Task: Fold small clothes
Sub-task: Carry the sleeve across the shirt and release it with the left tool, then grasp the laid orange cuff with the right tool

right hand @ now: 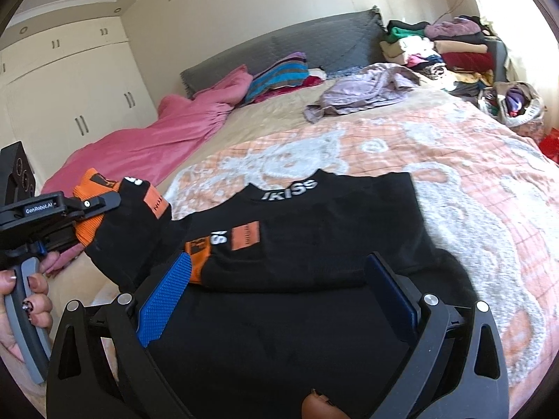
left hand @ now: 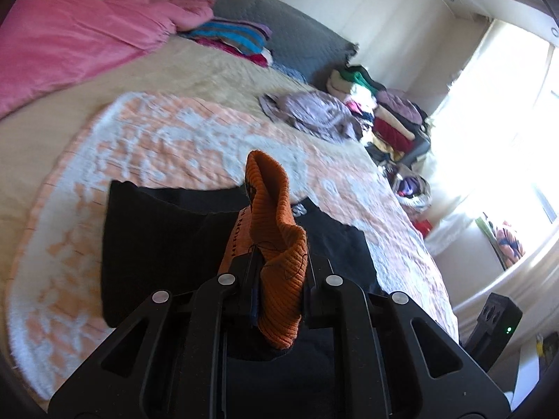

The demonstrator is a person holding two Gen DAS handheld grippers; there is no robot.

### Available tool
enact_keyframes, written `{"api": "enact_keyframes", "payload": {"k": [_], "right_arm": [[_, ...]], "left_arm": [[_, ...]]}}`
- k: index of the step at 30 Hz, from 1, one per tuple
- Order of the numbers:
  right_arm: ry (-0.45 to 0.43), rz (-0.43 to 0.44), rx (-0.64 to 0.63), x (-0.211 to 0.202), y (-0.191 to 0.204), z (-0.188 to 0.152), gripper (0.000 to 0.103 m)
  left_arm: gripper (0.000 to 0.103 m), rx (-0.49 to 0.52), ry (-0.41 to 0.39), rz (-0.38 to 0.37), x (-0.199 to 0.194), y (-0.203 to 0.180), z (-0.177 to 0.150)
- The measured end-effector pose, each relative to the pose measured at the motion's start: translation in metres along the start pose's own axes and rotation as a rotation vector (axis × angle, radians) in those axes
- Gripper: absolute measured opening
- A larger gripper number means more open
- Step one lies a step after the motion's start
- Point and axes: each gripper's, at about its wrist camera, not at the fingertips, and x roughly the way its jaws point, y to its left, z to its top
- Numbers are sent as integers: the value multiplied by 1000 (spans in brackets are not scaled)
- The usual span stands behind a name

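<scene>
- Right gripper [right hand: 276, 289]: nearest item in the right wrist view; blue-padded fingers [right hand: 164, 296] spread wide apart, holding nothing, hovering low over the near hem of the black garment [right hand: 314, 230].
- Black garment: small top with white collar lettering and orange patches, lying mostly flat on the peach-and-white patterned blanket [right hand: 471, 174], near the foot edge of the bed; collar toward the grey headboard [right hand: 279, 49], hem toward the right gripper, so its long axis runs away from that gripper.
- Orange cuff [left hand: 279, 262]: ribbed sleeve end, clamped between the closed fingers of the left gripper [left hand: 279, 272] and lifted off the blanket at the garment's left side.
- Key relation: the raised sleeve sits left of the garment body; judged next move is carrying it rightward across the chest. Left gripper is the nearer arm for this.
- Right wrist view only: collar lettering, second orange cuff [right hand: 197, 248] folded on the chest, the person's hand [right hand: 24, 300] on the left handle.
- Left wrist view only: the pinch on the cuff close up; garment body [left hand: 157, 244] beneath appears as plain black.
- Elsewhere: pink duvet [right hand: 157, 139], lilac garment [right hand: 360, 90], clothes stack [right hand: 454, 52] beside the headboard corner.
</scene>
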Motion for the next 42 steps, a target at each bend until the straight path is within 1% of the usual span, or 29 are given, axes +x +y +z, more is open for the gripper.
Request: {"api": "enact_keyframes", "payload": {"k": [10, 17, 18, 20, 21, 23, 25, 26, 27, 30, 32, 35, 36, 37, 39, 40, 41, 42], "right_arm": [[-5, -87, 44, -7, -34, -1, 98], [24, -149, 75, 1, -54, -7, 98], [29, -156, 81, 2, -56, -8, 98], [43, -171, 92, 7, -60, -9, 98], [49, -177, 95, 9, -61, -10, 98], [60, -186, 101, 13, -63, -11, 98], [72, -184, 97, 18, -62, -13, 98], [80, -181, 93, 21, -60, -13, 98], [89, -175, 87, 25, -57, -14, 98], [132, -135, 66, 38, -44, -17, 98], [149, -104, 53, 48, -33, -18, 98], [181, -65, 25, 63, -16, -20, 98], [199, -62, 18, 69, -11, -21, 98], [212, -62, 13, 75, -7, -21, 98], [233, -63, 9, 86, -2, -23, 98], [242, -64, 7, 89, 0, -25, 95], [256, -61, 4, 94, 3, -27, 82], [271, -56, 4, 98, 4, -30, 76]], "left_arm": [[9, 36, 137, -41, 64, -19, -23], [12, 77, 213, -45, 98, -25, -42], [13, 83, 221, -48, 100, -25, -43], [25, 96, 234, -63, 104, -27, -47], [28, 105, 239, -71, 105, -29, -48], [39, 108, 246, -85, 105, -28, -48], [44, 100, 237, -98, 102, -25, -44], [49, 99, 230, -97, 101, -24, -41], [50, 98, 217, -89, 99, -20, -35], [54, 97, 182, -57, 92, -10, -19], [61, 95, 165, -57, 87, -5, -7], [61, 122, 119, 2, 79, 2, 11], [63, 137, 97, 44, 76, 7, 17], [70, 150, 76, 79, 73, 12, 21], [71, 168, 44, 134, 68, 21, 25], [71, 166, 32, 148, 66, 27, 26], [72, 159, 18, 161, 62, 34, 28], [74, 150, 9, 172, 60, 40, 28]]}}
